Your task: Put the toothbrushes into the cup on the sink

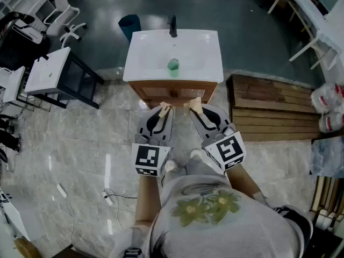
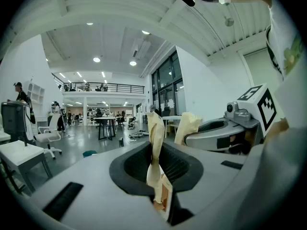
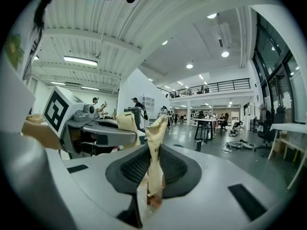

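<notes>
Right below the camera, the person's grey shirt (image 1: 215, 219) fills the bottom edge, and both bare forearms reach forward from it, side by side and close together. The left gripper (image 1: 164, 110) and the right gripper (image 1: 195, 106) are held roughly level, noses tipped just slightly down, pointing at the sink.

Look at the tongs. In the left gripper view, the left gripper (image 2: 154, 128) has its tape-wrapped jaws pressed together with nothing between them. It's the same story in the right gripper view: the right gripper (image 3: 155, 133) has its jaws closed tip to tip and empty.

Just past the tips stands the wooden cabinet (image 1: 172, 94), carrying the white sink (image 1: 145, 58). The green cup (image 1: 173, 66) sits upright near the sink's front edge, about midway along it. From this height I cannot tell whether anything is inside it, and I cannot make out the toothbrushes. The black tap (image 1: 173, 26) rises at the back edge. Beyond, a blue bin (image 1: 129, 24) stands on the floor.
</notes>
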A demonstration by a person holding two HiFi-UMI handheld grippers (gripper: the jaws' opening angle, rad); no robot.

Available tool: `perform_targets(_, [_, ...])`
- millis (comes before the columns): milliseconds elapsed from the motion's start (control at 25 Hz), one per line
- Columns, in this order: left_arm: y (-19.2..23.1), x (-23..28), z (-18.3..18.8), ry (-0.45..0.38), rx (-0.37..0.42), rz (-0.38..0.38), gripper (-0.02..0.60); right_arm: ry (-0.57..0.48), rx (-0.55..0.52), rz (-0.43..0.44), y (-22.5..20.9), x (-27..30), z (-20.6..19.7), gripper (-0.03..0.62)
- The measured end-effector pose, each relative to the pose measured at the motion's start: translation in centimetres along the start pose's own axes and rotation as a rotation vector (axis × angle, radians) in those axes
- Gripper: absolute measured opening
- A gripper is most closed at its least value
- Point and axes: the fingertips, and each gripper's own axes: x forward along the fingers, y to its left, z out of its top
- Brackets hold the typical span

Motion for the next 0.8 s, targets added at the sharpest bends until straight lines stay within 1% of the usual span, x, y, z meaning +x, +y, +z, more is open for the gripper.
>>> perform_targets(160, [-0.5,0.9,-0.2,0.032,-0.026,0.02,0.058,-0.026,-0.022,0.021,-1.0,-0.2,0.6,0.082])
perform_targets(360, [-1.3,2.6,-0.3,0.025,-0.027,0.062,0.058,-0.032,-0.048,0.054,-3.3,-0.4,-0.1,0.083])
perform_targets(640, [-1.3,3.7,-1.0,0.031,-0.034,0.121,0.058,-0.022,-0.033,0.081,-5.5,-0.1,-1.7,0.083])
perform_targets(800, [-1.5,4.4,-1.0,0.044,-0.039,0.13,0.058,-0.014,-0.013,0.093,-6.1,-0.1,-2.0,0.083])
